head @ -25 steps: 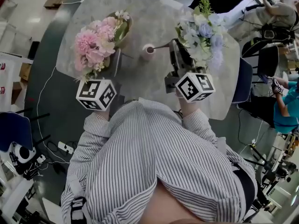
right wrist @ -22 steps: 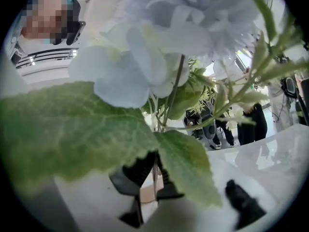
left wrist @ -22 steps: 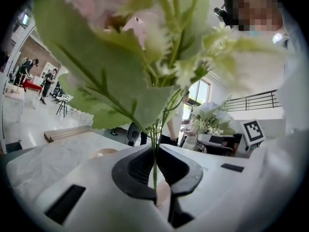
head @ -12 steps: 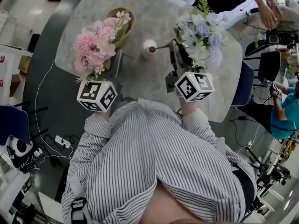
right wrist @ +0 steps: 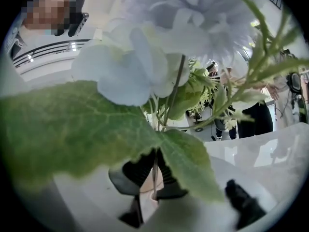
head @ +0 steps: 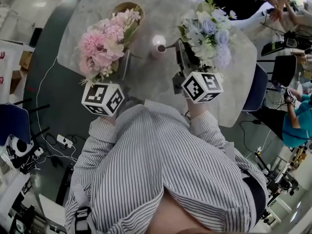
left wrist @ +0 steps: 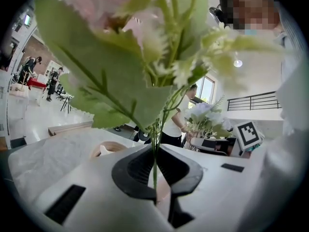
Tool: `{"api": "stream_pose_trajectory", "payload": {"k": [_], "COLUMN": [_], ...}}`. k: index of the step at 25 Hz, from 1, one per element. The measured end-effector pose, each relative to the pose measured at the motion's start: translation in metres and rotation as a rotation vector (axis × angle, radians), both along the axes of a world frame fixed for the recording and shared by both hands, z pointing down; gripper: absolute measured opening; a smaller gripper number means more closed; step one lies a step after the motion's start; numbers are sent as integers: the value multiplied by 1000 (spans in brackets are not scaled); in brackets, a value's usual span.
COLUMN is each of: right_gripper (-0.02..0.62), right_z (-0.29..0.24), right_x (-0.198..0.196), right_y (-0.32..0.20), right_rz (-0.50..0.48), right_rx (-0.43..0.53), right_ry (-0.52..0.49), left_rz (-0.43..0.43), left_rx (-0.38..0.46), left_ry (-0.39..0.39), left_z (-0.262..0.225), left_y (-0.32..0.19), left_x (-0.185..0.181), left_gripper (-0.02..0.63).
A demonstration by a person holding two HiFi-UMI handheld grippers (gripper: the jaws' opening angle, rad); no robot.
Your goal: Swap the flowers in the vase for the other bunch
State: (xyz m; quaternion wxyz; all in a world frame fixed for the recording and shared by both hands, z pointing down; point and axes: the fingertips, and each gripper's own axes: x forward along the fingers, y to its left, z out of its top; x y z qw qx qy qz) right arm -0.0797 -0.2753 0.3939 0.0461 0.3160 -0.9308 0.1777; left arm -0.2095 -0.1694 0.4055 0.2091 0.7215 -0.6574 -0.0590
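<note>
My left gripper (head: 122, 66) is shut on the thin green stem of a pink flower bunch (head: 102, 48), held upright over the table's left part. In the left gripper view the stem (left wrist: 155, 149) runs up from the closed jaws (left wrist: 155, 178) into broad leaves. My right gripper (head: 181, 57) is shut on the stems of a blue and white bunch (head: 207, 33), upright at the right. Its leaves and blooms (right wrist: 145, 66) fill the right gripper view above the closed jaws (right wrist: 154, 182). A small pale pink vase (head: 158, 44) stands between the two bunches, with nothing in it.
The round marbled table (head: 146, 89) also carries a wooden bowl (head: 127, 8) at the far left, behind the pink bunch. A blue chair (head: 253, 87) stands at the table's right edge. People stand beyond the table at the top right. Cables lie on the floor at the left.
The right gripper with the blue bunch has sunk slightly toward the table. The left gripper and the pink bunch have kept still. The view itself has shifted a little.
</note>
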Motion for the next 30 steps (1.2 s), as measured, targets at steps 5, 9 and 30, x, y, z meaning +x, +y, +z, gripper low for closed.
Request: {"api": "stream_pose_trajectory", "payload": {"k": [5, 9, 30], "right_gripper": [28, 28, 28], "right_z": [10, 21, 80], "right_x": [6, 9, -31], "right_y": [1, -2, 4], "right_rz": [-10, -19, -70], "right_rx": [-26, -38, -107], "right_ry": [22, 42, 137], "left_rz": [2, 2, -11], "left_rx": [-9, -24, -86], "left_ry": [4, 16, 53], "left_z": [-3, 4, 40], "left_y": [2, -2, 4], "left_x": [9, 16, -11], "left_gripper": [26, 26, 26]}}
